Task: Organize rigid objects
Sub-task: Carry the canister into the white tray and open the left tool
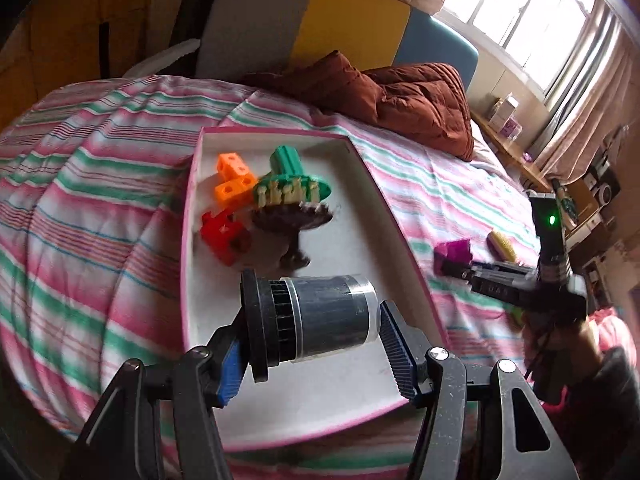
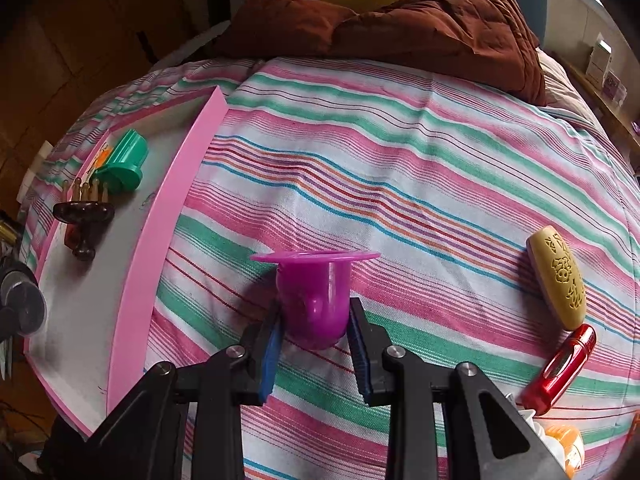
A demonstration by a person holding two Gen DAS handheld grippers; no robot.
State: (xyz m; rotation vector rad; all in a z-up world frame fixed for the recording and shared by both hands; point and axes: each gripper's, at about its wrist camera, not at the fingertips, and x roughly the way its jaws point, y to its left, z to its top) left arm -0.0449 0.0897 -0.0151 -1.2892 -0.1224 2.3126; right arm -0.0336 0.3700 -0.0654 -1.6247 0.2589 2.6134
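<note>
My left gripper (image 1: 312,344) is over the pink-rimmed white tray (image 1: 352,396); a black-and-clear cylinder (image 1: 316,320) lies between its fingers, the left pad touching its black cap, the right pad just apart from its clear end. The tray holds orange blocks (image 1: 232,180), a red block (image 1: 224,236), a green brush (image 1: 290,182) and a dark brown brush (image 1: 294,224). My right gripper (image 2: 314,344) is shut on a purple plastic piece (image 2: 314,300) on the striped bedspread. It also shows in the left wrist view (image 1: 454,254).
A yellow brush (image 2: 558,276) and a red glossy object (image 2: 560,370) lie on the bedspread at the right, with an orange item (image 2: 564,444) below them. A brown quilt (image 2: 400,24) lies at the head of the bed. The tray's pink wall (image 2: 168,236) stands left of my right gripper.
</note>
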